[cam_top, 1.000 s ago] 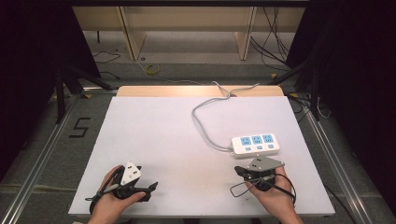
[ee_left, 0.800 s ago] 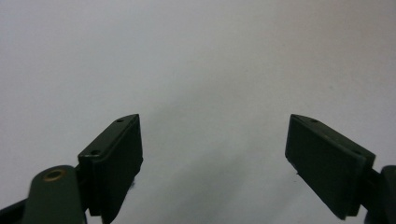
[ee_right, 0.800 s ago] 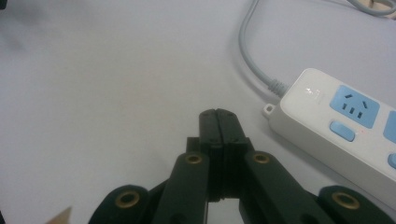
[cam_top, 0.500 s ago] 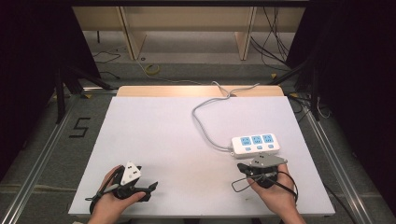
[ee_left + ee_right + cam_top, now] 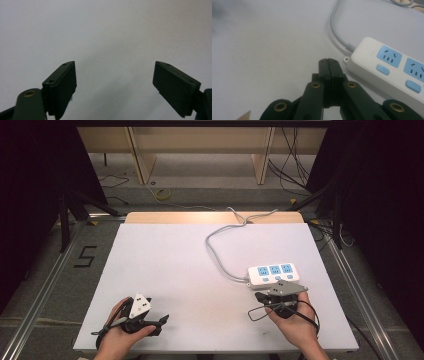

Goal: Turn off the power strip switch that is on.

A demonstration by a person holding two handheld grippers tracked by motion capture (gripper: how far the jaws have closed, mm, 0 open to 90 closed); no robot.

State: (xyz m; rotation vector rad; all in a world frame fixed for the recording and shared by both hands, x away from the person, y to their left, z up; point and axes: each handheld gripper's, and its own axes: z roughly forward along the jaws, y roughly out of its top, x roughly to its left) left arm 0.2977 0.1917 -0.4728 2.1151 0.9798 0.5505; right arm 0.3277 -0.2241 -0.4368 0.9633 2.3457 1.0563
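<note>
A white power strip (image 5: 274,273) with blue sockets lies at the table's right, its grey cable (image 5: 219,251) looping back toward the far edge. My right gripper (image 5: 259,297) sits just in front of the strip's left end, jaws shut with nothing between them. In the right gripper view the shut jaw tips (image 5: 328,65) rest a little left of the power strip (image 5: 387,65), not touching it. My left gripper (image 5: 162,320) lies near the front left of the table, held in a hand. In the left gripper view its fingers (image 5: 61,82) stand wide apart over bare table.
The white table top (image 5: 165,265) has a wooden strip (image 5: 150,216) along its far edge. Beyond it stand wooden legs (image 5: 140,155) and loose cables (image 5: 162,195) on the floor. Metal rails (image 5: 45,285) run down both sides of the table.
My right gripper has shifted slightly beside the power strip's left end. The left gripper has stayed put.
</note>
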